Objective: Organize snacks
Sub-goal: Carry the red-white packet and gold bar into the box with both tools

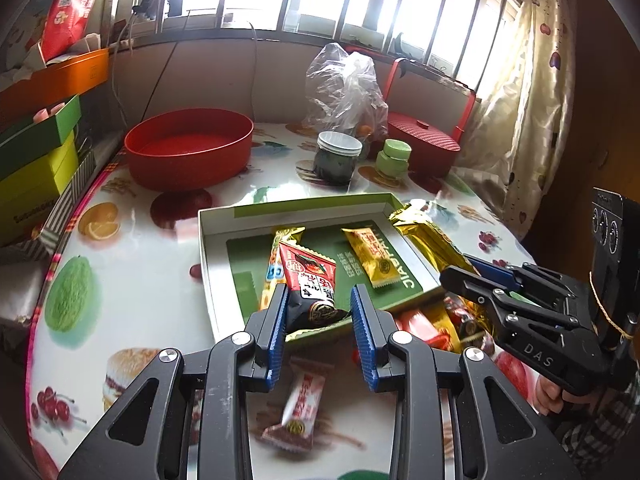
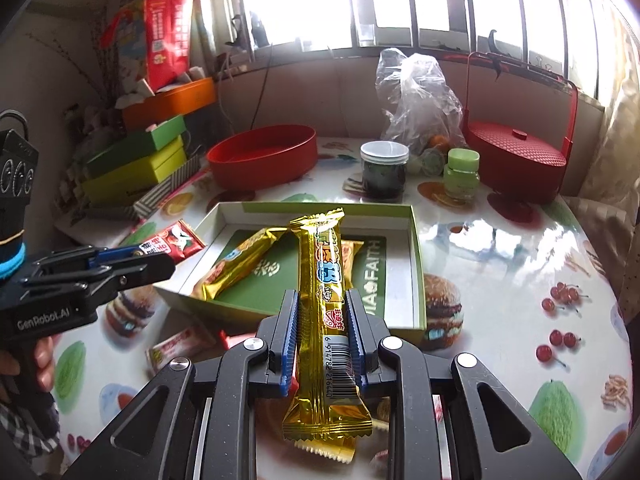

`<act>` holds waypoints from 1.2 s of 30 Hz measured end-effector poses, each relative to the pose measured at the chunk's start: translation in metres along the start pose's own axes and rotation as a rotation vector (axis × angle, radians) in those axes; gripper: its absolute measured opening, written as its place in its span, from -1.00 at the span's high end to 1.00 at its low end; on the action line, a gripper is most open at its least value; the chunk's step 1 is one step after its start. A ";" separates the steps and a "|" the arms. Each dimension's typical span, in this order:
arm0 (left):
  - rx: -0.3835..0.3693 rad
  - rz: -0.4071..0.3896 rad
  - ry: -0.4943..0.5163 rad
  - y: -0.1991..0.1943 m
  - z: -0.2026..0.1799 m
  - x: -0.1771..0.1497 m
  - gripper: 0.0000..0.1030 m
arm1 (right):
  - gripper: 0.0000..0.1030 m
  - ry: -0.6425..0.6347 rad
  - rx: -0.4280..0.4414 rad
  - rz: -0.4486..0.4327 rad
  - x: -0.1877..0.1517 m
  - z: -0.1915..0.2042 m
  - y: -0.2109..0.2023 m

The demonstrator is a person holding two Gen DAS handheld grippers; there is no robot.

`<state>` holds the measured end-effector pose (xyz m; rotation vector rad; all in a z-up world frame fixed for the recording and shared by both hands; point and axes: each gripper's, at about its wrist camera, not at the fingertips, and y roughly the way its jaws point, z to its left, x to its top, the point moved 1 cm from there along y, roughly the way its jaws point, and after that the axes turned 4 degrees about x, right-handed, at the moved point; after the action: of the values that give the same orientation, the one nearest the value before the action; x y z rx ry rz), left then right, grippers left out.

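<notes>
Gold snack bar (image 2: 326,300); green-lined box (image 2: 416,264); red bowl (image 1: 188,146).

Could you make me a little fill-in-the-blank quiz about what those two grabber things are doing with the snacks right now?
1. The right gripper is shut on a long ____ snack bar.
2. The left gripper holds a red and ____ snack packet.
3. Both snacks are held over the shallow ____ box.
4. The round red tub behind has no ____ on it.

Missing words: gold; black; green; lid
</notes>
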<state>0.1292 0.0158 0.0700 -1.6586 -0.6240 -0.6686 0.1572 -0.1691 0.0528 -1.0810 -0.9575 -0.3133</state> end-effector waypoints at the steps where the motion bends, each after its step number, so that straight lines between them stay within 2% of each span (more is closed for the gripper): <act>1: -0.001 0.000 0.002 0.002 -0.001 0.001 0.37 | 0.58 -0.006 -0.003 0.002 0.002 0.000 0.003; 20: 0.021 0.064 -0.012 0.055 0.005 0.010 0.37 | 0.57 0.013 0.003 0.082 0.021 -0.003 0.060; 36: 0.024 0.096 -0.012 0.072 0.007 0.006 0.37 | 0.57 -0.015 -0.008 0.144 0.020 -0.003 0.089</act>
<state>0.1851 0.0107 0.0245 -1.6601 -0.5553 -0.5806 0.2279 -0.1251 0.0142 -1.1541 -0.8876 -0.1912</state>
